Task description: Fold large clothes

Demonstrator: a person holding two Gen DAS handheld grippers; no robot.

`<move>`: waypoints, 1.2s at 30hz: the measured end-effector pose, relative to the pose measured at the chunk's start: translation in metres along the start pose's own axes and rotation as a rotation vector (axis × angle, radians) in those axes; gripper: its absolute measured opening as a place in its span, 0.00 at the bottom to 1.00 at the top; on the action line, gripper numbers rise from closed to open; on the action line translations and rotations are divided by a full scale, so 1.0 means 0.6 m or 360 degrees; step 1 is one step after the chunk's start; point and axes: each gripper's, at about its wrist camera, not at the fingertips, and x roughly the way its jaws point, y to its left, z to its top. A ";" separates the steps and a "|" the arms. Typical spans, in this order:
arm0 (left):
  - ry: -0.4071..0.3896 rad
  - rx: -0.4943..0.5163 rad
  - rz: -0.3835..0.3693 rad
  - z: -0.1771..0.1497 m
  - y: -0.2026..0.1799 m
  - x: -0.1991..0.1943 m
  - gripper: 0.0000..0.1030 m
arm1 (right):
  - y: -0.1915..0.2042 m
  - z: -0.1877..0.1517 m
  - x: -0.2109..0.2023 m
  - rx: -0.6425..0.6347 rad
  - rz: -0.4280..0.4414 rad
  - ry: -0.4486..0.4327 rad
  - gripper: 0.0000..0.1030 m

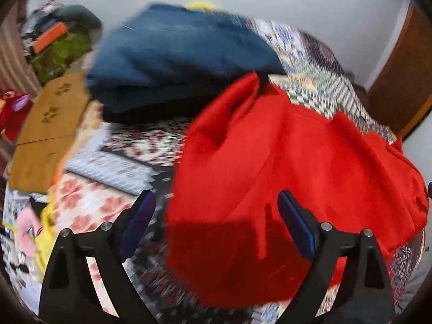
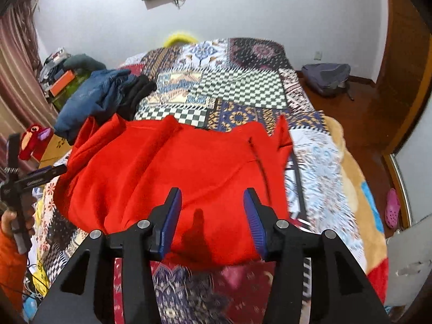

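Note:
A large red garment (image 1: 283,175) lies crumpled and partly folded on the patchwork bed cover (image 1: 129,162). In the right wrist view the red garment (image 2: 167,167) spreads across the near half of the bed cover (image 2: 243,86). My left gripper (image 1: 216,199) hovers over the garment's left edge, its jaws wide open with nothing gripped. My right gripper (image 2: 212,193) is above the garment's near edge, its jaws apart and its pads off the cloth. A folded blue garment (image 2: 91,100) and a black one (image 2: 137,91) lie at the far left of the bed.
A cardboard box (image 1: 48,124) and a red plush toy (image 2: 33,140) sit left of the bed, beside a cluttered stand (image 2: 62,78). A grey bag (image 2: 326,78) and a pink shoe (image 2: 391,208) lie on the wooden floor at right. A person's hand (image 2: 10,221) holds the left tool.

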 end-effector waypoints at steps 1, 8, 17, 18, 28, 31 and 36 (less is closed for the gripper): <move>0.0062 0.0042 -0.0008 0.009 -0.007 0.026 0.89 | 0.001 -0.001 0.010 -0.0010 0.0002 0.0021 0.43; 0.0151 -0.0002 0.0104 0.074 0.036 0.098 0.90 | -0.012 -0.014 0.038 -0.0081 -0.0011 0.0071 0.43; 0.0076 -0.0455 0.0128 0.039 0.171 0.083 0.93 | -0.013 -0.027 0.036 -0.0117 -0.0016 0.0051 0.43; 0.0079 -0.0491 0.0104 0.030 0.178 0.077 0.93 | -0.012 -0.025 0.035 -0.0116 -0.0025 0.0056 0.43; -0.0054 -0.0464 -0.0028 -0.025 0.160 -0.057 0.93 | -0.004 -0.019 -0.005 -0.0049 -0.0035 0.0021 0.43; -0.0052 -0.0459 -0.0143 -0.041 0.135 -0.085 0.93 | 0.003 -0.023 -0.016 -0.0049 -0.0032 0.0006 0.43; 0.0040 -0.0542 -0.0333 -0.096 0.107 -0.098 0.93 | 0.017 -0.030 -0.030 -0.0076 -0.0028 -0.0015 0.43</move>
